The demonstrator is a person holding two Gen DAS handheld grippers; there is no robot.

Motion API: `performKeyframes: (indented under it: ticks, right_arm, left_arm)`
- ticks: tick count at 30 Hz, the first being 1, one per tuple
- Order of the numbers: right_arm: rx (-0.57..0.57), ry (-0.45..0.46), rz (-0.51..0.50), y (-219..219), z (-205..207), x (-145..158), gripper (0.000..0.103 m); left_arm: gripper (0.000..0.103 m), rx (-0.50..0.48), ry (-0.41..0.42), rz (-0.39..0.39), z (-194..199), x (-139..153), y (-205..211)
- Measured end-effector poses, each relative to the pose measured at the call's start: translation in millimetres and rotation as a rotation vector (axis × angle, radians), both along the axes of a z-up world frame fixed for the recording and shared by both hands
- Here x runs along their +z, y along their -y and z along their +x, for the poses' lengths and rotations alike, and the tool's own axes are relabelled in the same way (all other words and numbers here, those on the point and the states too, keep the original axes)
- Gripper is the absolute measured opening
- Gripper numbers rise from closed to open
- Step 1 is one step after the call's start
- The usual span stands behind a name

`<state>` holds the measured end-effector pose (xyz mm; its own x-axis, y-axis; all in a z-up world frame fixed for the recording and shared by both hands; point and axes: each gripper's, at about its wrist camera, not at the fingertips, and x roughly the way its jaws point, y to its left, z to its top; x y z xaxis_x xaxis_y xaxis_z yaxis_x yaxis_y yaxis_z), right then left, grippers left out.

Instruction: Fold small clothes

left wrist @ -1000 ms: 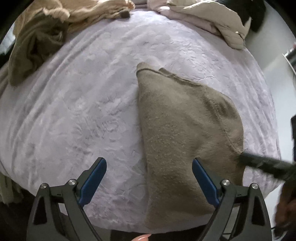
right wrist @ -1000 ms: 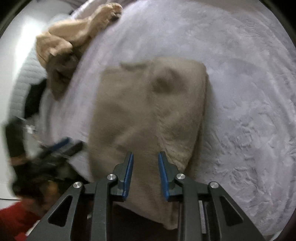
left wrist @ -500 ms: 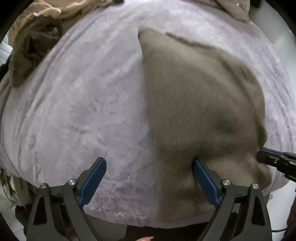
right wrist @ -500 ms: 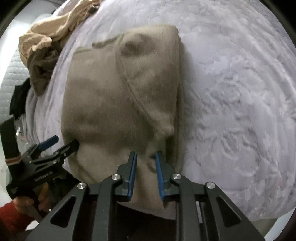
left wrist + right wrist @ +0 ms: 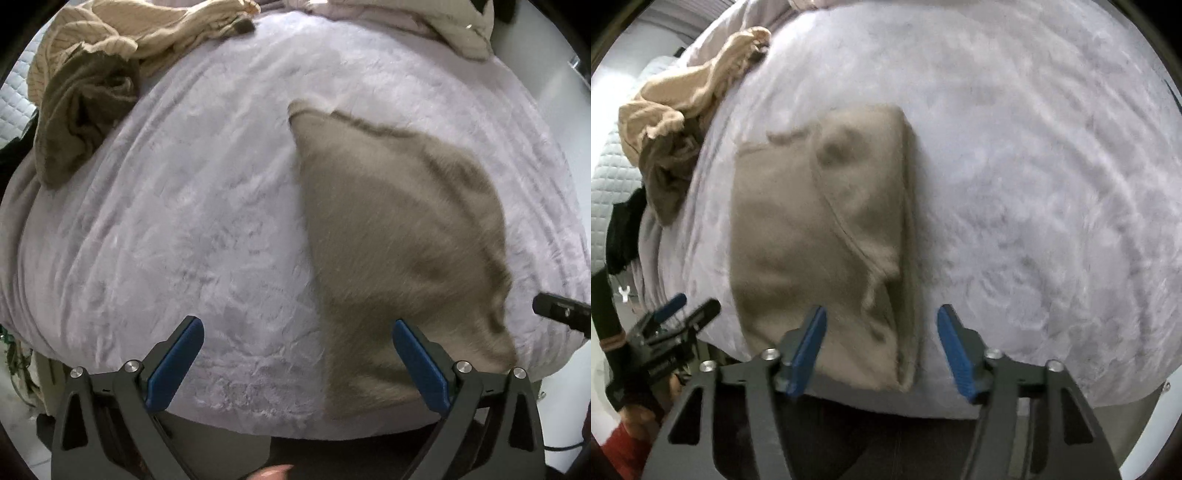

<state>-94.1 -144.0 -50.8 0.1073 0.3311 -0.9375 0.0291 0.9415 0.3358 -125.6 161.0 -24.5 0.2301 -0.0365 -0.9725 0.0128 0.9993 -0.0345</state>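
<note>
The taupe garment (image 5: pixel 820 236) is motion-blurred, its near edge hidden behind fingers (image 5: pixel 807 347).

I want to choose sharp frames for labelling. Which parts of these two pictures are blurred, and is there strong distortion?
Left wrist view: the folded taupe fleece garment is softly smeared, the lilac plush blanket fairly crisp; fisheye bulges the bed. Right wrist view: the garment and blanket are motion-blurred, the blue-padded fingers sharp.
</note>
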Motion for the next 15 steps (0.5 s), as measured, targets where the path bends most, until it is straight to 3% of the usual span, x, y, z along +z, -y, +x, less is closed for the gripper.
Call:
performKeyframes:
  ticks: [2,4,10,12,15]
  right_arm:
    - [0.007,0.009,-0.017,-5.4,6.4,6.8,0.070]
    - [0.022,0.019,-0.045,-13.5,12.4,12.0,0.080]
    - [0.029,0.050,-0.124,-28.6,14.8,20.9,0.085]
    - [0.027,0.042,-0.147,-29.5,15.2,21.5,0.103]
    - [0.010,0.056,-0.169,-29.2,13.8,23.5,0.103]
  left_arm:
    - [0.102,0.004,0.017,-0.013,4.5,8.0,1.5]
    - [0.102,0.013,0.031,-0.018,9.6,15.3,2.5]
    - [0.102,0.027,0.002,-0.038,17.9,28.8,7.7]
    - [0.102,0.023,-0.020,-0.042,19.8,27.8,9.0]
    - [0.102,0.021,-0.048,-0.045,19.3,23.9,11.4]
